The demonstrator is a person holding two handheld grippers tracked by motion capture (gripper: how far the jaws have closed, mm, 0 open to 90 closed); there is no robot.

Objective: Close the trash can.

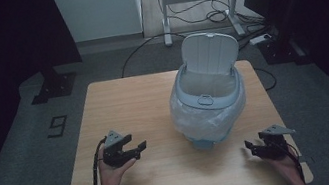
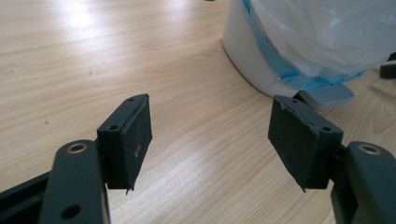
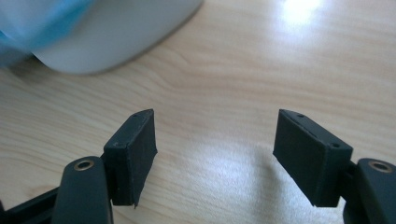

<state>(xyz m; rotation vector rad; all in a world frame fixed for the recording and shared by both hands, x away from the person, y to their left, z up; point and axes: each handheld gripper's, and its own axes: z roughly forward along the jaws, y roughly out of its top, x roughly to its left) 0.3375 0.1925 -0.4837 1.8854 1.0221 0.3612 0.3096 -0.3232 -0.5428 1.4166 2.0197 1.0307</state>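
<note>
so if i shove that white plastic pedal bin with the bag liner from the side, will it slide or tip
Probably slide first: the white plastic pedal bin looks light, sitting on a smooth wooden table. A high push may tip it, as its raised lid adds height. The thin translucent bag liner folded over its rim looks floppy and slippery, so pads could skid on it.

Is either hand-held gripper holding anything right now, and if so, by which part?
Nothing is held: the left hand-held gripper and right hand-held gripper are open over the table, apart from the bin.

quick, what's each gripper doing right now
left gripper: open, holding nothing, beside the bin.
right gripper: open, holding nothing.
</note>
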